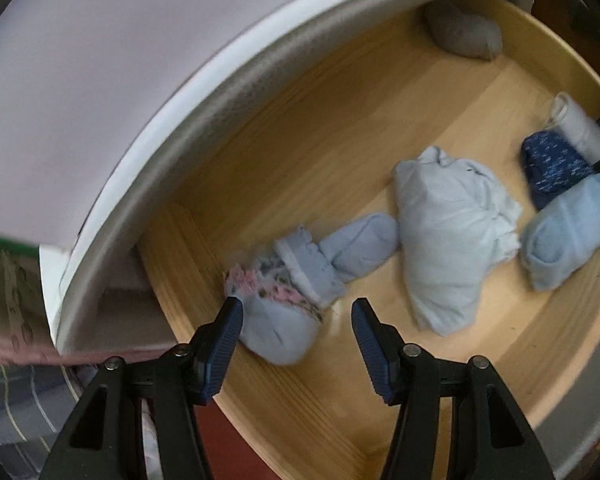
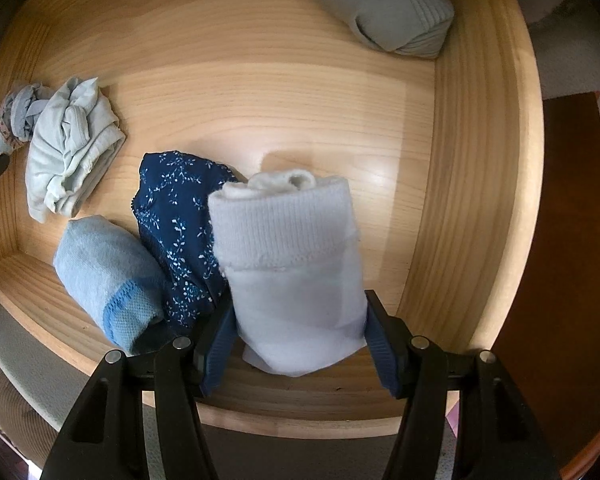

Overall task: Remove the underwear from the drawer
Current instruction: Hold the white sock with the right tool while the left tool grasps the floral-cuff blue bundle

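the right gripper [image 2: 300, 334] has its blue ribbed fingers [image 2: 219, 346] pinching a rolled white ribbed sock [image 2: 290, 264], its toe hidden between them. only this view shows the navy floral underwear [image 2: 178, 220] touching its left side. the left gripper [image 1: 298, 326], fingers spread, hovers over a pale blue bundle with pink trim [image 1: 278, 312]. bare wood lies mid-drawer [image 2: 260, 80].
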`<state>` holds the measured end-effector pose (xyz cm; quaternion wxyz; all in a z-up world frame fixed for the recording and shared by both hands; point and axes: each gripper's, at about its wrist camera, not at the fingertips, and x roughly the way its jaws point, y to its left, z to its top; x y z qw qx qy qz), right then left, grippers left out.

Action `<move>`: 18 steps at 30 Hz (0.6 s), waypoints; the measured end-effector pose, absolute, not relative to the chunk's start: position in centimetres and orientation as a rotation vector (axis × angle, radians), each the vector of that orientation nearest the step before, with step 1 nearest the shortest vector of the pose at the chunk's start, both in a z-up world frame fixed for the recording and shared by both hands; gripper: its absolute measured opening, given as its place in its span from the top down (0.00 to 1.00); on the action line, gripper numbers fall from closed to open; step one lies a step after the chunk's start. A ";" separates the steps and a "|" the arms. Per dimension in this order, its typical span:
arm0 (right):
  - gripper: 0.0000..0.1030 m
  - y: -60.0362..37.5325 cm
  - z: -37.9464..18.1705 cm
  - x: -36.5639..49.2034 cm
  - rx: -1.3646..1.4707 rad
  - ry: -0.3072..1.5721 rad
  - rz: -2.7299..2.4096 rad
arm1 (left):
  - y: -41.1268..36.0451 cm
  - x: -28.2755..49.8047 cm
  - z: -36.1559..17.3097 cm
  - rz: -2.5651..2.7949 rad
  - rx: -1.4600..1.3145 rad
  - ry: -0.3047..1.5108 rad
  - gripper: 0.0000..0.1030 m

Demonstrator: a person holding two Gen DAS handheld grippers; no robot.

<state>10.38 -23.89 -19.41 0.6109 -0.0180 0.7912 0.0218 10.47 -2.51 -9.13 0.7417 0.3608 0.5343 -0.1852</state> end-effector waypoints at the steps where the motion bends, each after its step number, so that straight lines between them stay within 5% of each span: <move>1: 0.44 -23.9 -19.4 10.4 -0.040 1.826 0.050 | -2.7 10.7 -9.3 -0.401 0.805 1.166 0.44; 18: 0.44 -23.8 -19.6 10.6 -0.029 1.824 0.042 | -4.6 13.9 -12.8 -0.319 0.851 1.213 0.49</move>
